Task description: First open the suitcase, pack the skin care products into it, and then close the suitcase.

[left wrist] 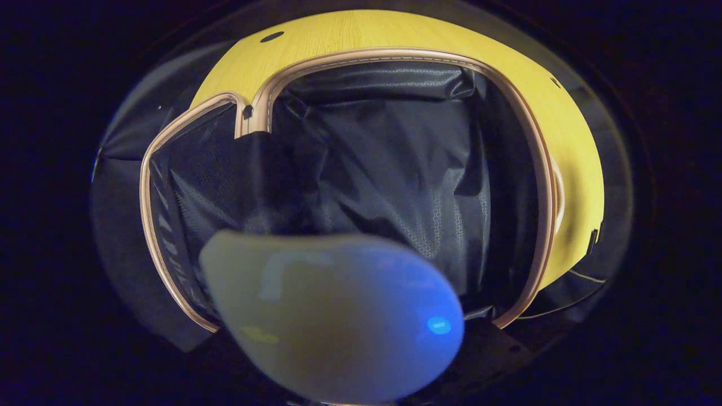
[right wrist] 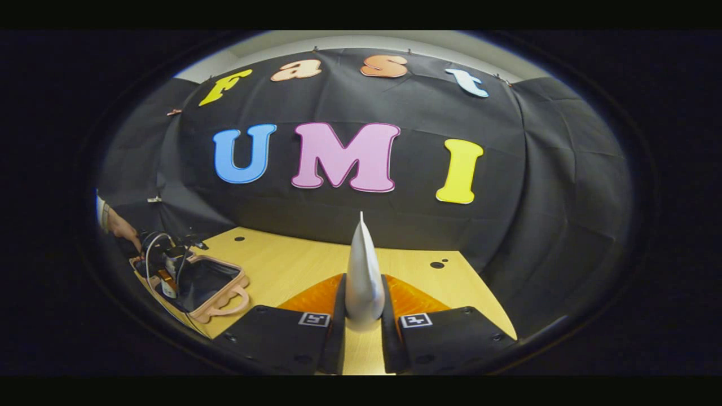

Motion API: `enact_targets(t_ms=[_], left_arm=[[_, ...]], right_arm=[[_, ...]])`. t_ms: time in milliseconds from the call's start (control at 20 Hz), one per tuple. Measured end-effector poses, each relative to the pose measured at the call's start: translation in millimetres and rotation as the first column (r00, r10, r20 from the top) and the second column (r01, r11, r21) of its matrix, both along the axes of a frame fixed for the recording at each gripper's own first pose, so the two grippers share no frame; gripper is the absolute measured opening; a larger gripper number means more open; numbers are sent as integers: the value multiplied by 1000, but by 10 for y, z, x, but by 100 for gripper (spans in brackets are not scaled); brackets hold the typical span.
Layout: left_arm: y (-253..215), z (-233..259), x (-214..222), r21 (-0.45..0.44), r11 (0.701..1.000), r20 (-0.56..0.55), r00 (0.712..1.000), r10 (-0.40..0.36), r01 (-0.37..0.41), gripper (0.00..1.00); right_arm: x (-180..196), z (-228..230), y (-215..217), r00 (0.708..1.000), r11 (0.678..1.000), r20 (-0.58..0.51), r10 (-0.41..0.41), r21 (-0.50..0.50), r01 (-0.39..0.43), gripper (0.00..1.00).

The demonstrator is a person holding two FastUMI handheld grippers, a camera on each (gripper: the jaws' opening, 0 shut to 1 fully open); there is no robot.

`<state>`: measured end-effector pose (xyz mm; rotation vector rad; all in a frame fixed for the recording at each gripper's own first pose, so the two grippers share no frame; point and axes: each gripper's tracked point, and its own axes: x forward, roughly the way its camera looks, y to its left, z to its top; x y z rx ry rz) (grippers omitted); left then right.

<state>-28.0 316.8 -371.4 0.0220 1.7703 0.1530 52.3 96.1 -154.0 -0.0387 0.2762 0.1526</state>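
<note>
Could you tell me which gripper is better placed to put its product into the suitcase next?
Probably the left: its pale tube hangs directly above the open suitcase. The right gripper holds a silver tube over the table, away from the case.

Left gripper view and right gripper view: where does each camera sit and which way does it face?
Left gripper view: rides the left gripper, looking down into the open suitcase; a blurred pale product hides its fingers.
Right gripper view: rides the right gripper above the wooden table, facing the booth wall; its fingers clamp a white tube.
Shared: the suitcase, seen far left with the left gripper and a hand over it.
</note>
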Motion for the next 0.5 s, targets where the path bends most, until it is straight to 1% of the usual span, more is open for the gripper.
enact_targets(t_ms=[50,100,150,200,250,300,350,450,500], left_arm=[[5,-32,40,-1,1000,13,1000,-3,3,60],[-6,-62,55,0,1000,21,1000,-1,1,60],[-17,-93,75,-3,1000,32,999,-5,5,60],[-12,-119,97,-1,1000,48,999,-10,10,65],[-4,-118,96,6,1000,61,998,-16,16,66],[-33,-127,100,-9,1000,80,997,-15,16,65],[-87,-122,134,-25,1000,107,994,-14,17,66],[-130,25,183,-22,999,165,986,-25,29,90],[-110,105,229,-4,999,208,977,-44,46,95]], right_arm=[[-24,10,61,1000,1000,-3,3,-1,-3,30],[-54,31,123,1000,1000,-4,7,1,-7,36],[-85,61,194,1000,1000,0,14,0,-14,35],[-86,83,246,1000,1000,4,20,-5,-20,30],[-84,91,312,1000,1000,6,30,-11,-29,34],[-95,100,390,999,999,7,40,-14,-39,33],[-110,104,485,999,998,9,54,-11,-54,31],[-117,61,679,996,996,-4,90,-5,-90,30],[-137,37,816,993,993,-15,116,1,-116,35]])
